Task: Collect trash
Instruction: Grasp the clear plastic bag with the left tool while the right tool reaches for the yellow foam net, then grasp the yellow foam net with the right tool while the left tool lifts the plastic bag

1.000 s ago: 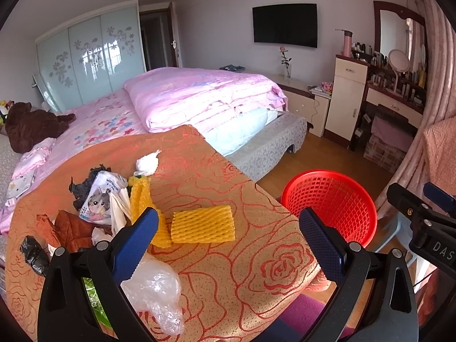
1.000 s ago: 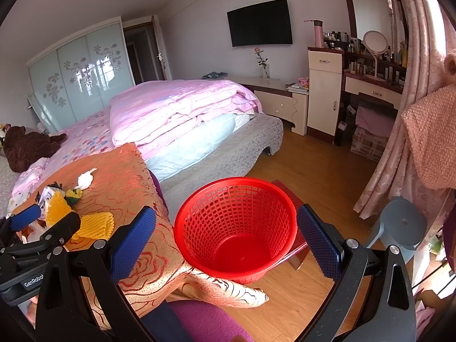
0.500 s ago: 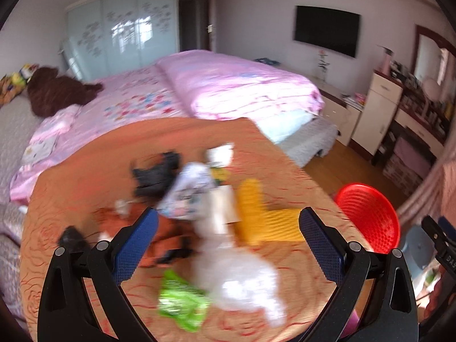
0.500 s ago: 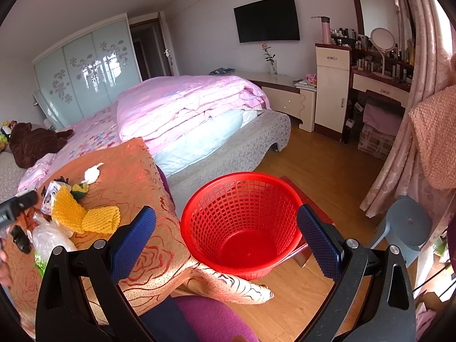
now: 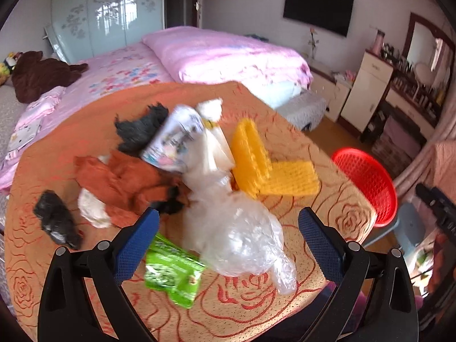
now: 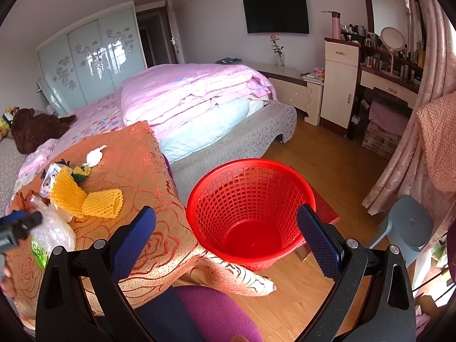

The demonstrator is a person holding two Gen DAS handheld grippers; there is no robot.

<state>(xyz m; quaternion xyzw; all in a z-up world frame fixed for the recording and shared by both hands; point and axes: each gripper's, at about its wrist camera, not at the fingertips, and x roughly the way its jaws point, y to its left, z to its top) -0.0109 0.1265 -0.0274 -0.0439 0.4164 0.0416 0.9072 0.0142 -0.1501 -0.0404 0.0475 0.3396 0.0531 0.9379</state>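
Note:
A pile of trash lies on the orange rose-patterned table (image 5: pixel 256 307): a clear plastic bag (image 5: pixel 239 236), a green snack packet (image 5: pixel 171 276), yellow foam netting (image 5: pixel 268 171), a printed wrapper (image 5: pixel 176 142), brown paper (image 5: pixel 122 182), black scraps (image 5: pixel 57 222) and white tissue (image 5: pixel 91 208). My left gripper (image 5: pixel 225 245) is open above the clear bag and green packet, empty. My right gripper (image 6: pixel 225 236) is open and empty above the red mesh basket (image 6: pixel 250 208) on the floor. The basket also shows in the left wrist view (image 5: pixel 367 185).
A pink bed (image 6: pixel 185 97) stands behind the table. A grey stool (image 6: pixel 407 228) sits right of the basket, with a curtain (image 6: pixel 399 171) and dresser (image 6: pixel 339 82) beyond. A purple seat (image 6: pixel 211 313) is below my right gripper.
My left gripper has swung left from the table's right edge and closer over the trash pile. My right gripper has stayed over the basket, shifting slightly.

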